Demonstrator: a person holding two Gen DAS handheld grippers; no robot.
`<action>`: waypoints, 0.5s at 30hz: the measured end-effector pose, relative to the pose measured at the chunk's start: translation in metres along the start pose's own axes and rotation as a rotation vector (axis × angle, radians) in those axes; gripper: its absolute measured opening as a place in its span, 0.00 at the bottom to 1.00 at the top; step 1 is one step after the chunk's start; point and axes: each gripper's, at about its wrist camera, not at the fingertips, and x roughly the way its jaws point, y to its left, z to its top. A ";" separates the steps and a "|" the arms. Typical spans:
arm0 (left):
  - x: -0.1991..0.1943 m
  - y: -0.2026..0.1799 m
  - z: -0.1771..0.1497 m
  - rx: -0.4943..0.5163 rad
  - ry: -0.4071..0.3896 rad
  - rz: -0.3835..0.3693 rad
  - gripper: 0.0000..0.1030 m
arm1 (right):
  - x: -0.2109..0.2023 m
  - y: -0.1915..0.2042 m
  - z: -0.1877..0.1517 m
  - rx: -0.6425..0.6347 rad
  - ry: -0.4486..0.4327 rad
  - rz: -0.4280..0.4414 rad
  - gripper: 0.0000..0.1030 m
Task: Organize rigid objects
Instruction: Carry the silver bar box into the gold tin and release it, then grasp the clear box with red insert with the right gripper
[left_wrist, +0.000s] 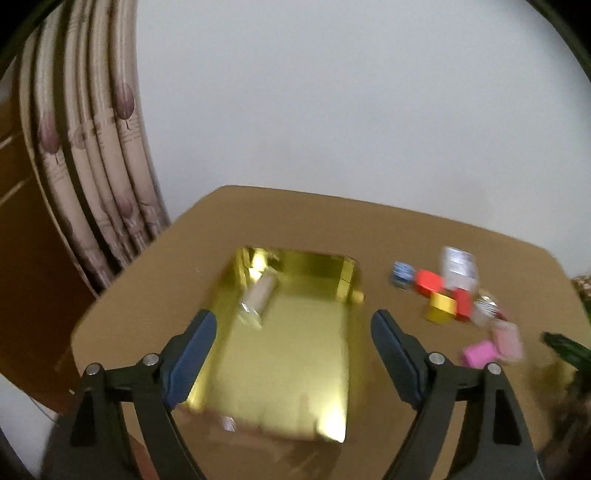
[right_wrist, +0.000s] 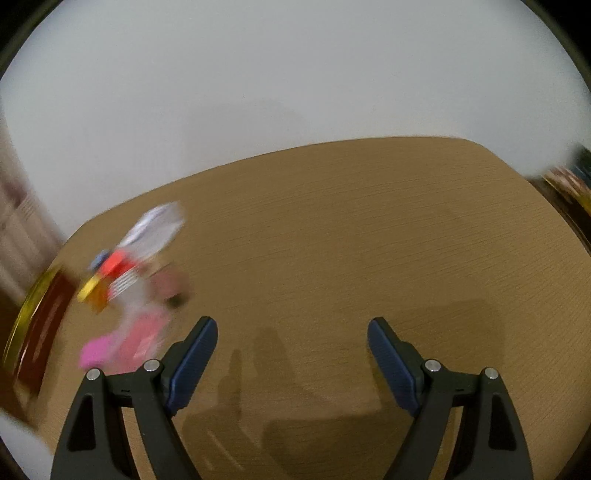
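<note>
Both grippers, left (left_wrist: 293, 325) and right (right_wrist: 291, 330), gaped wide, holding nothing. Right of the gold tray (left_wrist: 295, 417), which held one pale tube (left_wrist: 258, 293), lay the blocks (left_wrist: 448, 295): probably light, stiff, best pinched across flat faces.

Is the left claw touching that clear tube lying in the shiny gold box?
Apart. In the left wrist view the open left claw hangs above the gold box; the tube lies inside, clear of both fingers.

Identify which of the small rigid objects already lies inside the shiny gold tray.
The pale cylindrical tube, lying on its side near the shiny gold tray's far-left corner. The coloured blocks all sit outside, clustered on the brown table.
</note>
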 end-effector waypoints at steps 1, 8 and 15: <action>-0.009 -0.006 -0.010 -0.012 -0.007 -0.015 0.81 | -0.002 0.011 -0.001 -0.016 0.024 0.024 0.84; -0.035 -0.046 -0.075 0.001 0.091 -0.115 0.82 | 0.015 0.060 0.016 0.115 0.223 0.126 0.84; -0.035 -0.038 -0.096 -0.011 0.122 -0.170 0.82 | 0.039 0.081 0.031 0.154 0.311 -0.050 0.84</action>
